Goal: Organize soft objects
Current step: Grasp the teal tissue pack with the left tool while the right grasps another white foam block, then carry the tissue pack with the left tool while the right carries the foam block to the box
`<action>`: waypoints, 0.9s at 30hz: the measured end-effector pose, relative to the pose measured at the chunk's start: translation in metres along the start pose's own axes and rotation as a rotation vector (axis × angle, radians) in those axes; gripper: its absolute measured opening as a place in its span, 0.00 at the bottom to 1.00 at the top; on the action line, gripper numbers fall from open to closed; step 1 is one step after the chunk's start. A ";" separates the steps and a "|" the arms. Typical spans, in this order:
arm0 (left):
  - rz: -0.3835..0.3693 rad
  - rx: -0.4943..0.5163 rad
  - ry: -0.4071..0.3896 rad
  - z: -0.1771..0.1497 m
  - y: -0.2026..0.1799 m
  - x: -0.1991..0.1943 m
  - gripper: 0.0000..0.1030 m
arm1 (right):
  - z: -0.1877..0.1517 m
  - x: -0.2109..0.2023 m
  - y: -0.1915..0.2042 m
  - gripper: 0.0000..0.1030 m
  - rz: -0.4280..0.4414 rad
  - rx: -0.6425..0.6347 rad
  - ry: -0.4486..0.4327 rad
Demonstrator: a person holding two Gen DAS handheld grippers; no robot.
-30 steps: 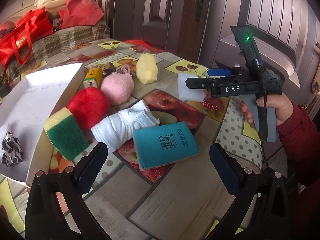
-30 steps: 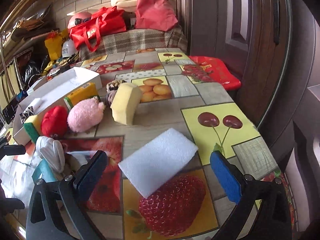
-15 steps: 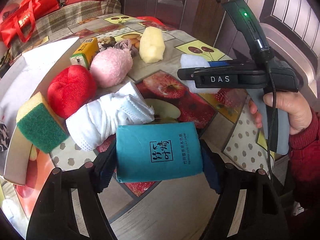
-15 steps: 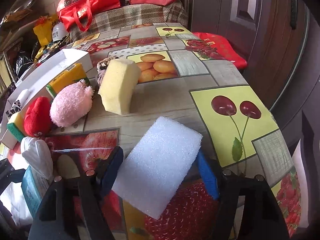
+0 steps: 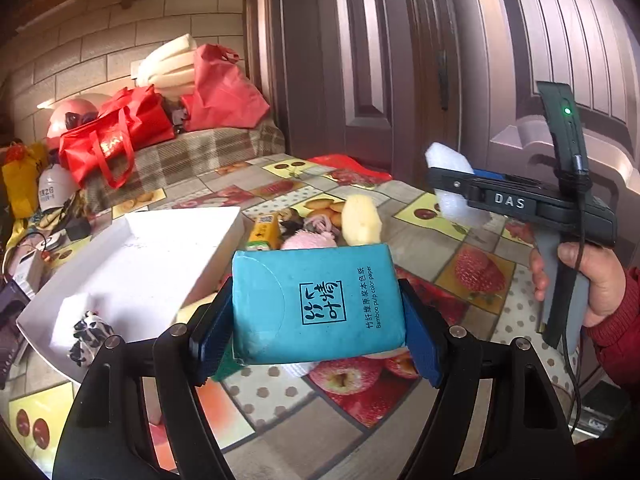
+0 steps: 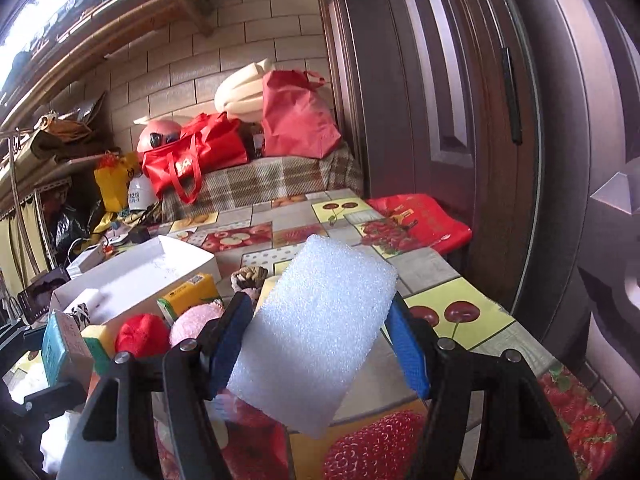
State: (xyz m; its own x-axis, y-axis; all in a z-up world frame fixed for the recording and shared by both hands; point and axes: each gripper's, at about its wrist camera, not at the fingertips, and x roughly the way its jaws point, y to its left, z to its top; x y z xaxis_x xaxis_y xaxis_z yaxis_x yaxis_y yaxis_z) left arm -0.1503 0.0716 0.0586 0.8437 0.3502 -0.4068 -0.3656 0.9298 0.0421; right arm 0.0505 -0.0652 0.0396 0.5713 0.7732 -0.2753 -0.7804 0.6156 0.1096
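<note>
My left gripper (image 5: 316, 326) is shut on a teal tissue pack (image 5: 320, 300), lifted above the fruit-print table (image 5: 472, 276). The jaws of my right gripper (image 6: 318, 342) are closing on a white foam block (image 6: 316, 320), both pads pressing its sides, also off the table. In the left wrist view a hand (image 5: 592, 280) holds that gripper at the right, with the foam block (image 5: 446, 166) sticking out. A white box (image 5: 160, 256) lies open at left, holding a black-and-white cloth (image 5: 88, 332) and a white pad (image 5: 74, 312).
On the table by the box (image 6: 160, 268) lie a pale yellow sponge (image 5: 360, 220), a pink plush ball (image 6: 196, 320), a red plush (image 6: 140, 336), a yellow carton (image 6: 188, 296) and a green-yellow sponge (image 6: 96, 340). Red bags (image 6: 192, 160) sit behind. A door (image 6: 440, 120) stands right.
Both grippers went from open above the table to shut on their objects, the left on the tissue pack and the right on the foam block, then lifted them and tilted up.
</note>
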 end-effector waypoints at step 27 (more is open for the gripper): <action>0.359 -0.134 -0.092 -0.029 0.130 -0.033 0.74 | -0.008 -0.003 0.102 0.66 0.187 -0.111 -0.074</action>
State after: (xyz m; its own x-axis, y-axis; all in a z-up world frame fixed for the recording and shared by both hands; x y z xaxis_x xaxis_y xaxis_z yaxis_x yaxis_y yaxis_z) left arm -0.2369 0.1779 0.0512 0.6825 0.6645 -0.3044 -0.6866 0.7257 0.0449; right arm -0.0326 -0.0061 0.0435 0.4280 0.8838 -0.1888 -0.8953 0.4432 0.0450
